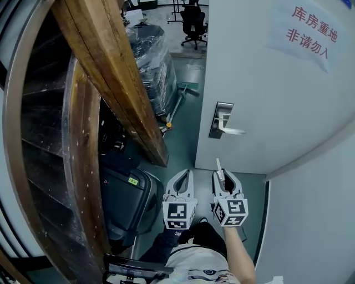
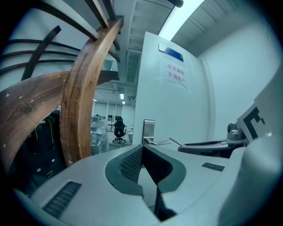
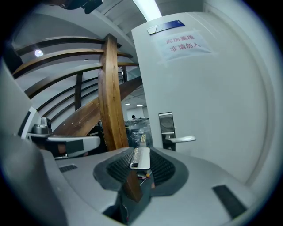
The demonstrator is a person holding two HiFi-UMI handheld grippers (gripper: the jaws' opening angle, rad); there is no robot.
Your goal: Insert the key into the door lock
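Wooden beam [image 1: 113, 77] left, door [image 1: 266, 89] right — lock plate [image 1: 221, 119] on door; left gripper [image 1: 184, 173] beside right gripper [image 1: 222, 174] below, key [image 1: 218, 165] in latter.

A thick brown curved wooden stair beam [image 1: 111, 72] slants over a smooth grey-green floor [image 1: 186, 138]. Beyond it stand a plastic-wrapped dark stack [image 1: 152, 61] and a black wheeled office chair [image 1: 194, 22]. A plain white wall [image 1: 316, 222] rises at right. A long ceiling strip light [image 3: 148, 8] glows overhead.

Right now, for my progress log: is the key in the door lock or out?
Out: the right gripper holds the key in its jaws, apart from the lock plate.
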